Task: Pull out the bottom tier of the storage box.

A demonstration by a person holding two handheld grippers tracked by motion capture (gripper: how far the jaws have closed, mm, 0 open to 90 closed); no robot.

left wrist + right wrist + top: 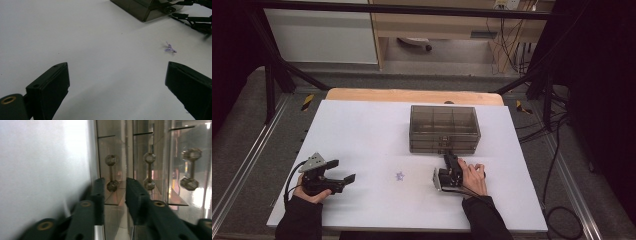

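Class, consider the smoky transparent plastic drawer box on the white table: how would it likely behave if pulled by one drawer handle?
The smoky transparent plastic drawer box looks hollow and thin-walled, so probably light. On the smooth white table it may slide rather than let a drawer open. Broad and low, it seems unlikely to tip.

No readable text, label, brand, number or sign anywhere on table.

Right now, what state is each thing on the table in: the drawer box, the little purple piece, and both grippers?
Drawer box: upright at the table's far middle, all three drawers look pushed in.
Bottom drawer handle: sits between the right gripper's jaws, not pinched.
Right gripper: turned on its side at the box front, jaws slightly apart.
Left gripper: jaws wide open, holding nothing.
Purple piece: lying loose on the white table, untouched.
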